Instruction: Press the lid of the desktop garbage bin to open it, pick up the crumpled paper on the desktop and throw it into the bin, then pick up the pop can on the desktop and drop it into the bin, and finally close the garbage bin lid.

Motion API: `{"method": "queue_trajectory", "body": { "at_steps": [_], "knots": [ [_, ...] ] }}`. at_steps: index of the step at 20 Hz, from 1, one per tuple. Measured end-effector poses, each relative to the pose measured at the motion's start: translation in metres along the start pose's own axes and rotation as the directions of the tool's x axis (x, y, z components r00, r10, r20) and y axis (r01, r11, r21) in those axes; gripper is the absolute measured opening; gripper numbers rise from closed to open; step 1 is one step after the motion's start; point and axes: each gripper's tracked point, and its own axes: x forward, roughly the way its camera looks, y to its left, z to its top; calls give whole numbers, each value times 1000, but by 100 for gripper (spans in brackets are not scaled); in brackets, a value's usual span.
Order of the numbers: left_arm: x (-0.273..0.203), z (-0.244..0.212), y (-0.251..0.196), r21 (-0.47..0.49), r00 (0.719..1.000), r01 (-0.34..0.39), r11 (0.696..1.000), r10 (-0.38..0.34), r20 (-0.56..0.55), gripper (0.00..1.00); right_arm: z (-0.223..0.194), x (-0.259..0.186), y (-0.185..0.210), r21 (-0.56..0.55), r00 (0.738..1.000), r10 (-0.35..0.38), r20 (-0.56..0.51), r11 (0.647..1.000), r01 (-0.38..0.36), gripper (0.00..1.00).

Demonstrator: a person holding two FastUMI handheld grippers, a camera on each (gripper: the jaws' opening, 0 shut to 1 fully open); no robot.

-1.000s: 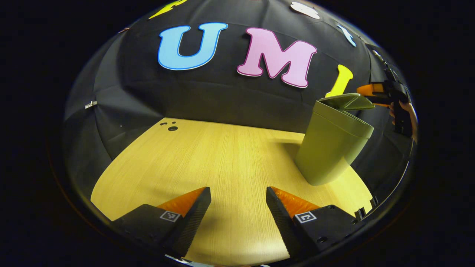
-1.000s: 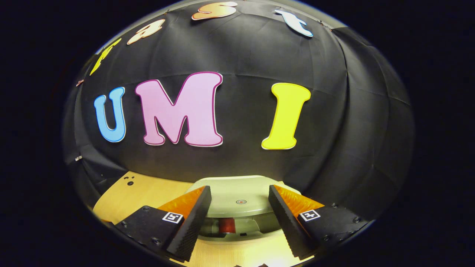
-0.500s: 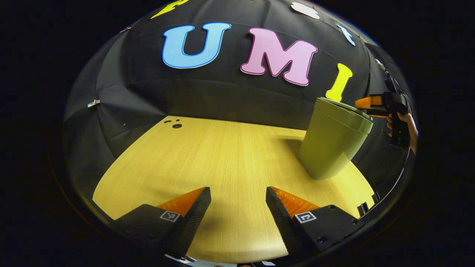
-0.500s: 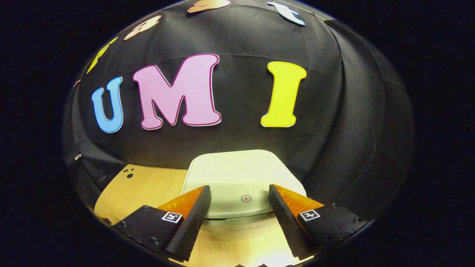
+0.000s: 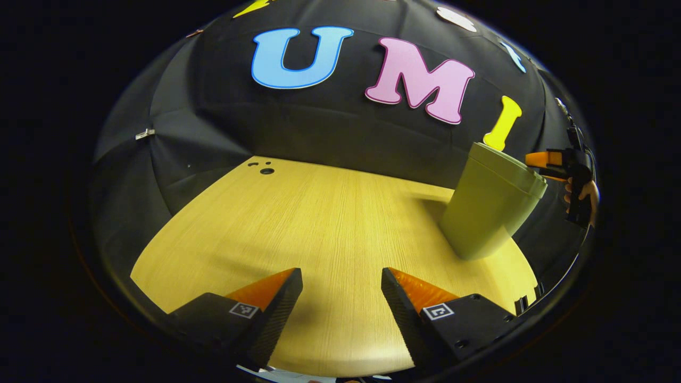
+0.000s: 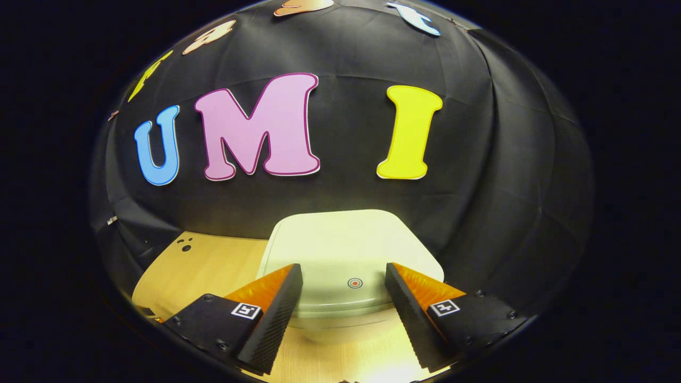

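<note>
The green garbage bin [image 5: 489, 210] stands at the right of the wooden desktop [image 5: 319, 223] in the left gripper view, its lid down flat. In the right gripper view the closed lid [image 6: 346, 250] lies just ahead, with a small round target mark [image 6: 355, 283] near its front edge. My right gripper [image 6: 343, 274] hovers open just above the lid's front edge, nothing between its fingers. From the left gripper view that gripper [image 5: 553, 162] is just right of the bin's top, held by a hand [image 5: 582, 194]. My left gripper [image 5: 340, 276] is open over bare desktop, well left of the bin.
Small dark holes [image 5: 266, 170] mark the far left corner of the desktop. The black cloth wall closes in right behind the bin and along the left edge. Open desktop stretches between my left gripper and the bin.
The bin's lid, raised a second ago with a red can visible inside, has swung down shut. My right gripper has dropped with it and then held almost still. The left gripper drifted slightly.
</note>
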Motion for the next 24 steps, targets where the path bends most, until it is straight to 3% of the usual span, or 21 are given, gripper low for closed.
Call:
{"method": "queue_trajectory", "body": {
  "at_steps": [4,9,13,15,19,24],
  "knots": [
    [2,-9,-3,-5,1000,11,1000,-11,-21,96,-7,3,2,17,999,11,-39,1000,-11,99],
    [4,-9,-9,23,999,21,1000,-20,-39,96,1,1,1,14,999,36,23,999,-36,99],
    [6,16,-9,81,1000,-18,997,17,16,96,2,-5,-8,21,999,-38,17,999,38,98],
    [5,30,-13,88,998,-39,995,35,46,96,14,-11,-4,1,999,-26,45,1000,26,97],
    [-3,58,-32,67,990,-79,995,70,125,96,28,-33,-15,-147,992,-17,126,988,36,98],
    [-29,94,-72,87,968,-110,990,87,234,96,44,-78,1,-136,972,55,229,990,-25,98]
  ]
}}
